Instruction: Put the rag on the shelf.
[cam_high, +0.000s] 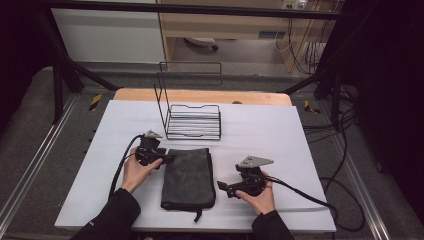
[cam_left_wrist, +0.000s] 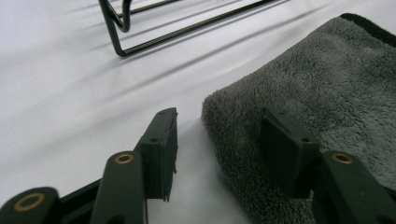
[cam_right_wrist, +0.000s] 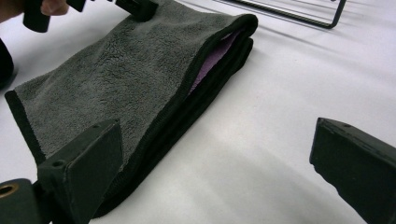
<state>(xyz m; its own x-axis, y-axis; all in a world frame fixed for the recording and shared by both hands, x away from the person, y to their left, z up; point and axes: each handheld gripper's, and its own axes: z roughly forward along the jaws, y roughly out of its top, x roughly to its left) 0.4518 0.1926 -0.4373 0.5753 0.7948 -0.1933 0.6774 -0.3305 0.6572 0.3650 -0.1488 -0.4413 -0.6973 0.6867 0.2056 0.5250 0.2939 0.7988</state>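
now left gripper (cam_left_wrist: 217, 140) straddles towel (cam_left_wrist: 327, 93) edge

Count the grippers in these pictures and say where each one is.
2. The left gripper is at the folded grey towel's far left corner, jaws astride its edge. The right gripper rests just right of the towel, jaws open.

Folded towel (cam_high: 188, 177) before wire rack (cam_high: 192, 121)
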